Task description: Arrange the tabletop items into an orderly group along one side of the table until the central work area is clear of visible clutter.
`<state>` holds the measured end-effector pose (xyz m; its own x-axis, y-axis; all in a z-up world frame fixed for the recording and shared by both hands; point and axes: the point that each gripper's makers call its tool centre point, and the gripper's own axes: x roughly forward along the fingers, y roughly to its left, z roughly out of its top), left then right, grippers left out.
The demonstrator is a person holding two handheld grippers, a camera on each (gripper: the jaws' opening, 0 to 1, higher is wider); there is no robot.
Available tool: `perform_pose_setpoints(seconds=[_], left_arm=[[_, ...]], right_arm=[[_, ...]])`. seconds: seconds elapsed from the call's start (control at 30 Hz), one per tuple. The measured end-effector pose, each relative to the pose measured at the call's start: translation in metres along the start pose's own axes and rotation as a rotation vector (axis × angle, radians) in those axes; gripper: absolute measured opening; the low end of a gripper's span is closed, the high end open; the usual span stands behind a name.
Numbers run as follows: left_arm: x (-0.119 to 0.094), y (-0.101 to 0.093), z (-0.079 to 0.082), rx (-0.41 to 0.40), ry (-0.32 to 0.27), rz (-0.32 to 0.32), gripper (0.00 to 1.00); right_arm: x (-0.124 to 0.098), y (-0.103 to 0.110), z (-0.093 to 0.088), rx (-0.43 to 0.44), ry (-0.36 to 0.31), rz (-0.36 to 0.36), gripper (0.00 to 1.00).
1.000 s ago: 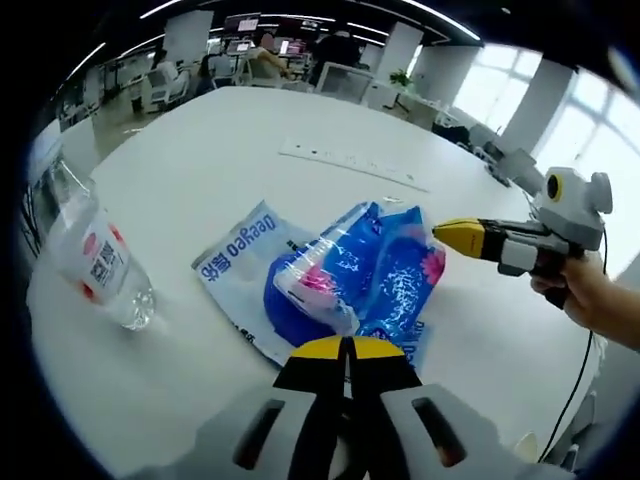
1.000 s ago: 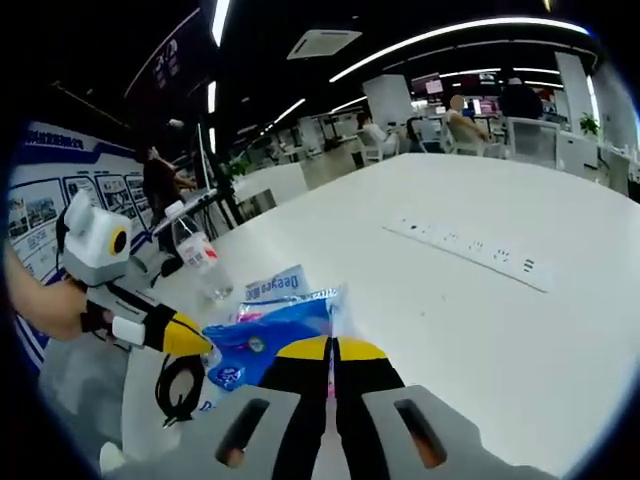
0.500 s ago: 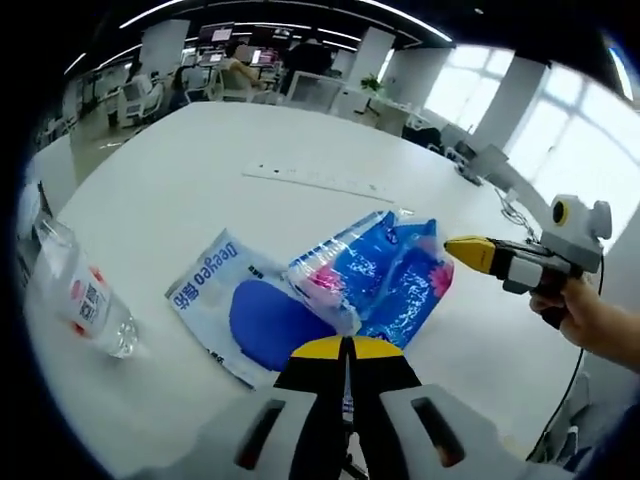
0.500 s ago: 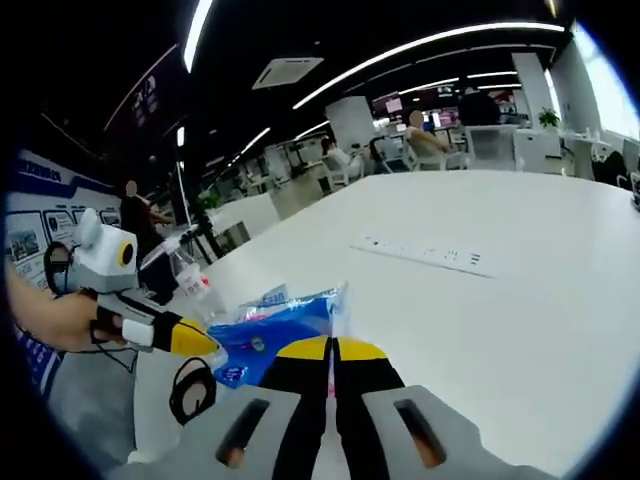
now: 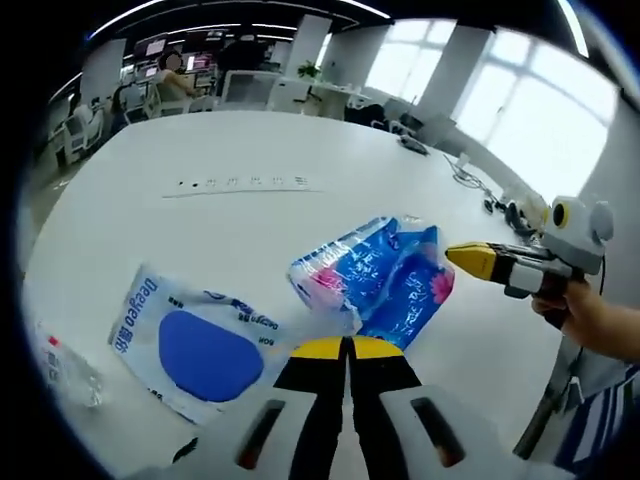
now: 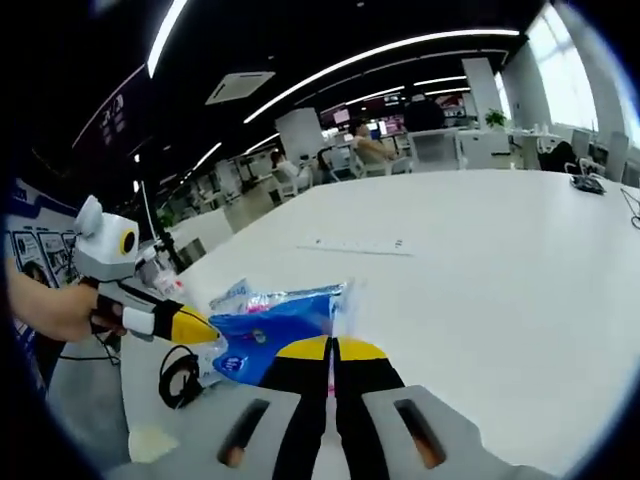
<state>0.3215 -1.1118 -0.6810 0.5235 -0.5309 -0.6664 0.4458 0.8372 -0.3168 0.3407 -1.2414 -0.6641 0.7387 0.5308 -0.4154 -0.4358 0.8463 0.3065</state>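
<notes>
A blue and pink tissue pack (image 5: 375,278) in clear wrap hangs between both grippers. My left gripper (image 5: 345,346) is shut on the wrap's near edge. In the left gripper view my right gripper (image 5: 464,258) comes in from the right with a hand behind it, its yellow tips shut on the pack's far corner. In the right gripper view the same pack (image 6: 275,325) runs from my right gripper (image 6: 332,346) to the left gripper (image 6: 196,328). A flat white and blue Deeyeo pack (image 5: 190,345) lies on the white table (image 5: 250,130). A clear water bottle (image 5: 62,365) lies at its left.
A white power strip (image 5: 240,183) lies across the table's middle, also the power strip (image 6: 358,245). A black coiled cable (image 6: 180,375) rests near the table edge. Cables and small gear (image 5: 512,212) sit at the far right. Desks and seated people fill the background.
The blue pack, which lay over the Deeyeo pack, now sits clear of it to the right, still held by both grippers. Both views have swung, pushing the bottle toward the frame's edge.
</notes>
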Motion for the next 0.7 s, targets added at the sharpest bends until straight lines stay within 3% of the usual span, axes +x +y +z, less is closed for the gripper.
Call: perform_pose_setpoints(seconds=[0.27, 0.7], left_arm=[[0.021, -0.021, -0.003, 0.000, 0.035, -0.067, 0.00], [0.047, -0.045, -0.019, -0.023, 0.057, -0.122, 0.00]], right_arm=[[-0.028, -0.018, -0.017, 0.044, -0.016, -0.093, 0.00], [-0.047, -0.047, -0.039, 0.095, 0.001, -0.192, 0.00]])
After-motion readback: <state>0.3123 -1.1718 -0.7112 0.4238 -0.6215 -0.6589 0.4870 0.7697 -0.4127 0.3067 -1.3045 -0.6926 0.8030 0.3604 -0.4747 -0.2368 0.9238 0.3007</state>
